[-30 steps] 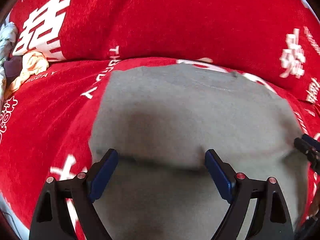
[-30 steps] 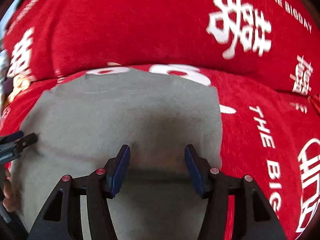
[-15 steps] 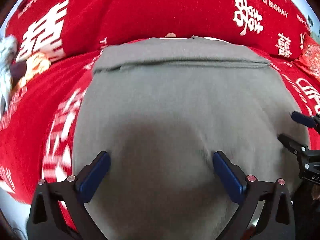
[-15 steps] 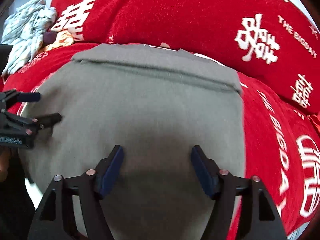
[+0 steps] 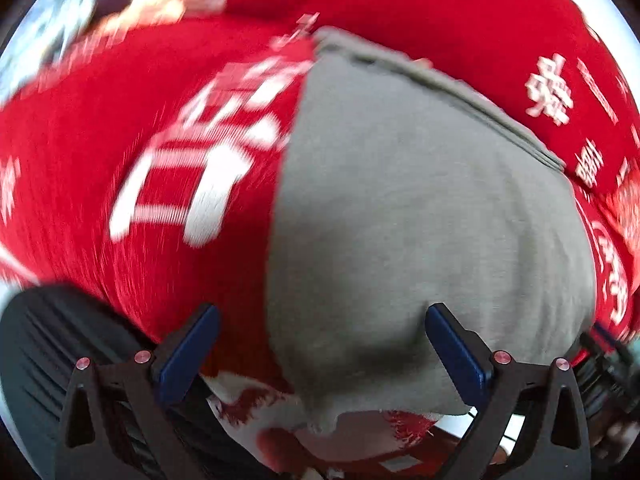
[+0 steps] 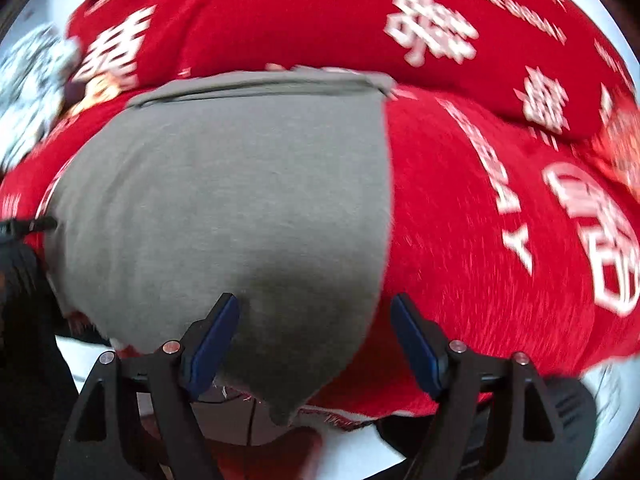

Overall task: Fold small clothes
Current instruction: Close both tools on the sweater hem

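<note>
A grey garment [image 5: 420,208] lies flat on a red blanket [image 5: 160,240] printed with white characters; its far edge is a folded band. My left gripper [image 5: 322,344] stands wide open over the garment's near left corner, with cloth below the gap and no pad pressing it. In the right wrist view the garment [image 6: 240,208] fills the left half. My right gripper [image 6: 314,340] hovers over the near right corner, which hangs past the blanket's front edge; its jaws are opening and grip nothing. Each gripper shows at the other view's edge: the right gripper [image 5: 604,352], the left gripper [image 6: 28,226].
A heap of pale patterned clothes [image 6: 32,80] lies at the far left of the blanket, also seen as a blurred heap [image 5: 80,8]. A dark ribbed object [image 5: 48,340] sits low beside the front edge. The red blanket [image 6: 500,240] stretches bare to the right.
Both grippers pulled back from the middle of the garment to its near edge and spread wider. The folded far band came into view. The left view swung and rolled toward the garment's left side.
</note>
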Available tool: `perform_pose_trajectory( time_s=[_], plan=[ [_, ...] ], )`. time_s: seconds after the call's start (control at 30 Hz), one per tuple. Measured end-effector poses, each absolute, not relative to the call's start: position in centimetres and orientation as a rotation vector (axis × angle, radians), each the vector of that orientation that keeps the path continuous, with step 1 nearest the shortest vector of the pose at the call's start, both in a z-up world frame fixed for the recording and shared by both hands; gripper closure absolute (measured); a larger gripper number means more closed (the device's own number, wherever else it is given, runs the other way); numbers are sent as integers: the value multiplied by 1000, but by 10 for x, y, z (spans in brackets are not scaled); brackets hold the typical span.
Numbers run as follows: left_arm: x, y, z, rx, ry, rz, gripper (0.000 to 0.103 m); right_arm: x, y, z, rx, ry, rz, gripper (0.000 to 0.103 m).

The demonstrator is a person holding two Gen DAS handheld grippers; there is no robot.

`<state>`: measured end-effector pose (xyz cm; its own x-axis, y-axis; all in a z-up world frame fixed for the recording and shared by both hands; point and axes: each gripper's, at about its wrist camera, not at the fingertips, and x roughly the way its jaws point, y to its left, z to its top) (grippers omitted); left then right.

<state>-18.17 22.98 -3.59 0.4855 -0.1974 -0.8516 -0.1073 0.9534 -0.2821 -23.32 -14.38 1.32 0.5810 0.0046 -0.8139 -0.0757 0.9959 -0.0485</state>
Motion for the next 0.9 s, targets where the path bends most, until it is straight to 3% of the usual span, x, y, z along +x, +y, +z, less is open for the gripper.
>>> perform_pose_trajectory(
  time_s=[0.3,0.37,0.43,0.47,0.5,0.53,0.63,0.7,0.9],
  plan=[
    [-182,202,-41,-236,1067,-87,1,-237,-138,0,-80,956,12,23],
    [-183,197,-39,-228,1055,-82,2,-238,-138,-1,-80,957,12,29],
    [-186,193,-36,-201,1040,-85,14,-241,-132,1,-84,950,44,60],
    [-188,191,-33,-190,1029,-88,18,-242,-128,1,-85,950,62,70],
    [-192,189,-30,-175,1010,-96,33,-243,-126,2,-77,955,92,84],
    [-193,186,-24,-164,992,-101,52,-243,-125,2,-68,960,107,85],
    [-196,194,-15,-163,975,-109,80,-240,-139,5,48,963,148,89],
    [-194,207,-8,-238,979,-143,87,-241,-147,11,123,950,182,89],
    [-183,212,32,-251,927,-204,88,-233,-160,57,238,844,298,90]
  ],
)
